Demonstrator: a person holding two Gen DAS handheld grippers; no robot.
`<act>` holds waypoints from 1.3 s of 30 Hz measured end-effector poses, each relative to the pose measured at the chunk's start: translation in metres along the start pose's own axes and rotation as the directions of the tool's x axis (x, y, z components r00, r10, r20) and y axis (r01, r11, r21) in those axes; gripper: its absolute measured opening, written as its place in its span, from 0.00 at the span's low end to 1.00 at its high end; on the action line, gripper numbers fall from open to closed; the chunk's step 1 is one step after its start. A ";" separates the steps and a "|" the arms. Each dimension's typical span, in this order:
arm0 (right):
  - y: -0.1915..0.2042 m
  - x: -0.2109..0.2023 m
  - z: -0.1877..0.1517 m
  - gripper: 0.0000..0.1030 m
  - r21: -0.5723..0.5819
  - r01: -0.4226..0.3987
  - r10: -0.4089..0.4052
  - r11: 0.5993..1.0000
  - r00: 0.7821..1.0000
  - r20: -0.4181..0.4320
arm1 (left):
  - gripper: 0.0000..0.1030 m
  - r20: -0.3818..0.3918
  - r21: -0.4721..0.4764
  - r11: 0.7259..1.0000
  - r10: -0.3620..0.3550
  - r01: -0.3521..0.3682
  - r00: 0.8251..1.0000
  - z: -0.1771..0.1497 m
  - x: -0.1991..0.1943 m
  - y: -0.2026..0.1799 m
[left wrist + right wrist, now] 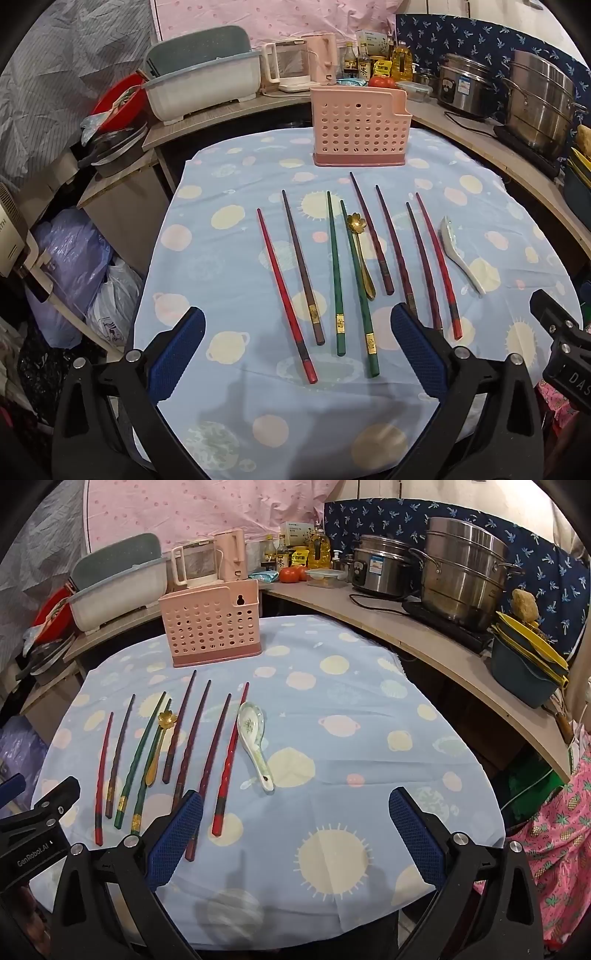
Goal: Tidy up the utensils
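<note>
Lay lengthwise ahead of released left fingers [186,325], tips toward holder [360,127]: chopsticks [334,273]; right fingers [410,812] likewise released, farther.

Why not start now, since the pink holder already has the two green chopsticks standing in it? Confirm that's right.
Not right. The two green chopsticks lie flat on the tablecloth in front of the pink holder, not in it, beside the gold spoon. The left wrist view shows this.

bright, sharp, fisheye-warped edges
</note>
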State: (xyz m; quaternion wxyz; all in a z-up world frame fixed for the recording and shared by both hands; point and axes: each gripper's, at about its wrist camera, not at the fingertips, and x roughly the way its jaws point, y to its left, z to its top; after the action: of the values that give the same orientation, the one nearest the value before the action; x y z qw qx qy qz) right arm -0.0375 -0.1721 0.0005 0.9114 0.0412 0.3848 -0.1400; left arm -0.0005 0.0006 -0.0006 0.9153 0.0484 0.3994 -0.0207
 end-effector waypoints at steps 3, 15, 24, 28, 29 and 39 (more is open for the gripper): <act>0.000 0.000 0.000 0.94 0.001 -0.001 0.001 1.000 1.000 -0.001 | 0.93 0.000 -0.001 1.000 0.001 -0.001 1.000 0.000 0.000 0.001; 0.000 0.001 -0.001 0.94 0.002 -0.002 0.002 1.000 1.000 -0.003 | 0.93 -0.002 0.000 1.000 0.002 -0.002 1.000 -0.004 0.004 0.008; 0.000 0.001 -0.002 0.94 0.002 -0.003 0.003 1.000 1.000 -0.002 | 0.93 0.001 -0.004 1.000 0.001 -0.001 1.000 -0.006 0.007 0.011; 0.000 0.001 -0.002 0.94 0.001 -0.003 0.003 1.000 1.000 -0.003 | 0.93 0.002 -0.007 1.000 0.000 0.000 1.000 -0.007 0.008 0.013; 0.000 0.001 -0.001 0.94 0.000 -0.002 0.002 1.000 1.000 -0.003 | 0.93 0.002 -0.009 1.000 -0.002 0.002 1.000 -0.007 0.007 0.013; -0.001 0.001 -0.003 0.94 0.001 -0.003 0.003 1.000 1.000 -0.005 | 0.93 -0.006 -0.017 1.000 -0.001 0.001 1.000 -0.007 0.009 0.016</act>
State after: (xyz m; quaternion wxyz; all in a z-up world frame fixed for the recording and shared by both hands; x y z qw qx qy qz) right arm -0.0391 -0.1724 -0.0029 0.9107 0.0425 0.3867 -0.1386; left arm 0.0014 0.0171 -0.0109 0.9144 0.0406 0.4023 -0.0175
